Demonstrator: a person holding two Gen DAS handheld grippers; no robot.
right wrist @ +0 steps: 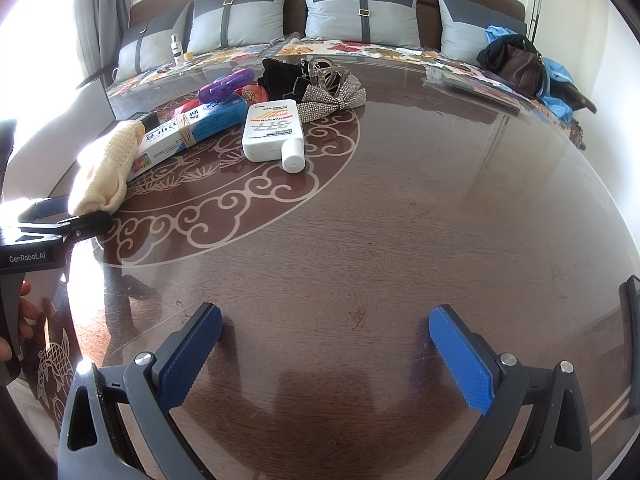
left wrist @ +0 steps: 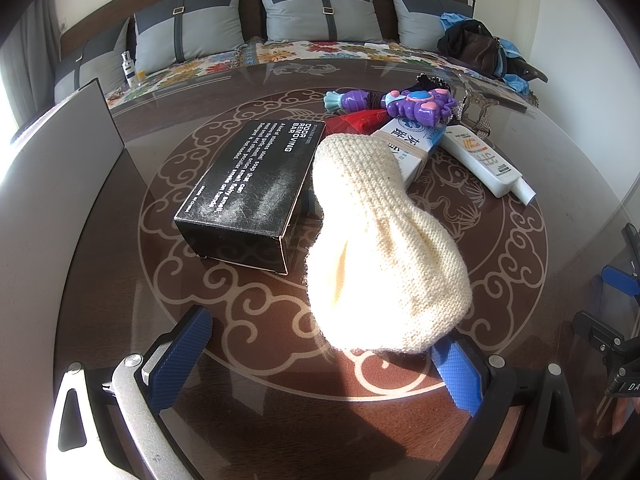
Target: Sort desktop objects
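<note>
A cream knitted sock (left wrist: 380, 248) lies on the round glass-topped table (left wrist: 120, 280), its near end between the fingers of my open left gripper (left wrist: 320, 352). It also shows in the right wrist view (right wrist: 106, 168). A black box (left wrist: 252, 188) lies left of it. Behind are a blue-white toothpaste box (left wrist: 408, 148), a white bottle (left wrist: 484, 160), a purple toy (left wrist: 416, 104) and a red packet (left wrist: 352, 124). My right gripper (right wrist: 324, 344) is open and empty over bare table. The white bottle (right wrist: 274, 132), a rhinestone bow (right wrist: 332, 98) and black cloth (right wrist: 280, 76) lie far ahead of it.
A white panel (left wrist: 60, 184) stands at the table's left edge. A sofa with grey cushions (right wrist: 360, 12) and a floral cover runs behind the table, with a dark bag (right wrist: 520, 64) on it. A small bottle (left wrist: 128, 68) stands on the sofa. A dark phone-like edge (right wrist: 630, 344) is at the right.
</note>
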